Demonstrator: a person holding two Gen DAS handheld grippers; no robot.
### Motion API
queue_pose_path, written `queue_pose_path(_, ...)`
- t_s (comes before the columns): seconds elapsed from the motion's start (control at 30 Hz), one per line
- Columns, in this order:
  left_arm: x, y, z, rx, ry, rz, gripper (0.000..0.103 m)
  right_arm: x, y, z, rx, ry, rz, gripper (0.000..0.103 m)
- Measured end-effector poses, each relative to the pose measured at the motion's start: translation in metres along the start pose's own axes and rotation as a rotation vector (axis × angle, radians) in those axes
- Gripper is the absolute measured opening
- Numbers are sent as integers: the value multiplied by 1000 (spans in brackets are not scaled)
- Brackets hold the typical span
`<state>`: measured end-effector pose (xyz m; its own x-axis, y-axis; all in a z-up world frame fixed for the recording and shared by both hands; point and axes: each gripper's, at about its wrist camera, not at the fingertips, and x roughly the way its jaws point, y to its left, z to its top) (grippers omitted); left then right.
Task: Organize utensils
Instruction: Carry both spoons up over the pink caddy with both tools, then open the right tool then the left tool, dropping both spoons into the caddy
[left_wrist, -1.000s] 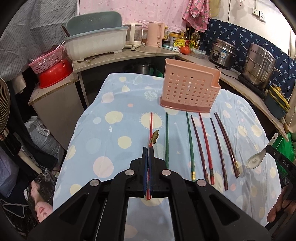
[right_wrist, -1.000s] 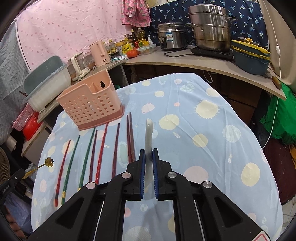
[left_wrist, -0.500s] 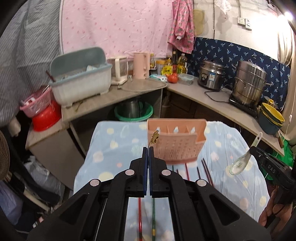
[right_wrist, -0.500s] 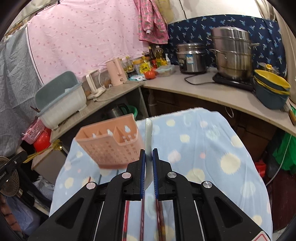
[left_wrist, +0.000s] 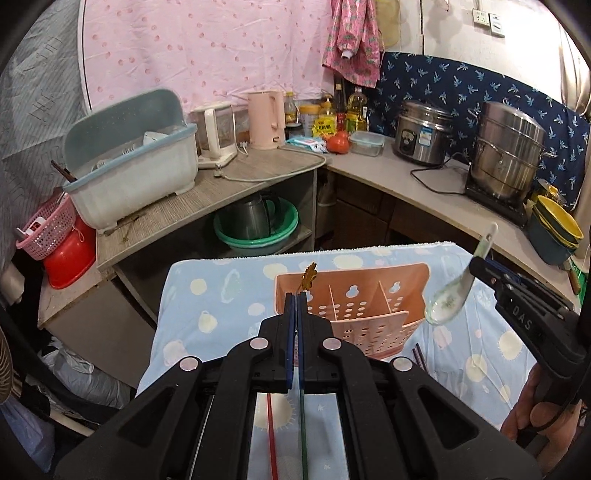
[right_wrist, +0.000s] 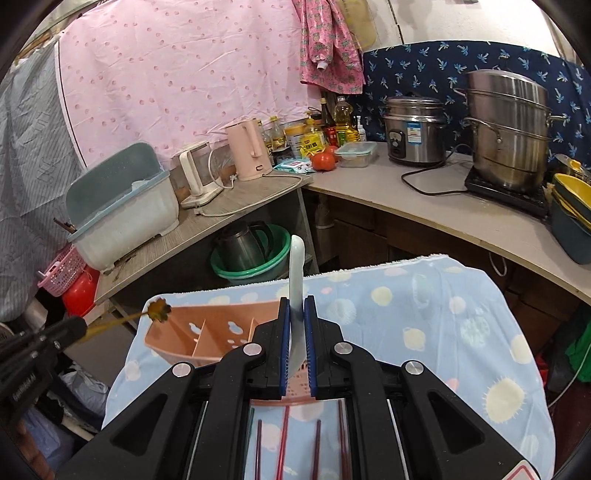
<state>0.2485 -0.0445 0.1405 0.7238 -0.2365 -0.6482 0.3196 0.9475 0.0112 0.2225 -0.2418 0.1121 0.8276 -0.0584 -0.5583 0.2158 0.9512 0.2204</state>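
Observation:
My left gripper (left_wrist: 296, 295) is shut on a thin gold utensil with a flower-shaped end (left_wrist: 309, 277), held above the left compartment of the pink perforated utensil holder (left_wrist: 369, 295). It also shows in the right wrist view (right_wrist: 159, 309). My right gripper (right_wrist: 296, 301) is shut on a white ceramic spoon (right_wrist: 297, 273), handle pointing up, above the holder (right_wrist: 210, 332). In the left wrist view the spoon's bowl (left_wrist: 448, 302) hangs to the holder's right. Several chopsticks (right_wrist: 284, 435) lie on the cloth below.
The table has a blue spotted cloth (right_wrist: 443, 325). Behind it stand a counter with a dish drainer box (left_wrist: 133, 177), a pink kettle (left_wrist: 264, 120), a rice cooker (left_wrist: 424, 133) and a steel steamer pot (left_wrist: 508, 151). A green basin (left_wrist: 258, 229) sits under the counter.
Both grippers have risen from the table with their utensils and moved forward over the pink holder. The chopsticks stay on the cloth.

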Motion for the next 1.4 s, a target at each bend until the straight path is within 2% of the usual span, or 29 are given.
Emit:
queue_pose_path(0.43,44,13,-8,-26,71,12,1,56,13,-15,-51,63,-21,8)
queue_pose_path(0.87,52,12,-6,-35,65,8,1,56,9,-8,-34,30,25,8)
queue_pose_path(1.1,55,16,-4,-59,67,-5,3,66,15,-13,-68,52,-5,8)
queue_pose_path(1.13,56,18,-4,-67,71,-8,4,67,16,-15,-77,52,-17,9)
queue_pose_path(1.17,56,19,-5,-70,73,-11,4,66,17,-17,-82,48,-22,16)
queue_pose_path(1.2,56,21,-5,-76,76,-8,11,64,17,-18,-82,39,-34,24)
queue_pose_path(1.23,54,22,-6,-81,72,-7,17,60,16,-18,-79,27,-36,45)
queue_pose_path(1.27,52,22,-7,-85,66,-3,33,55,15,-19,-76,10,-36,56)
queue_pose_path(1.3,49,24,-8,-94,56,7,48,48,15,-19,-73,-9,-40,56)
queue_pose_path(1.4,37,28,-10,-109,26,24,52,33,9,-20,-65,-14,-35,56)
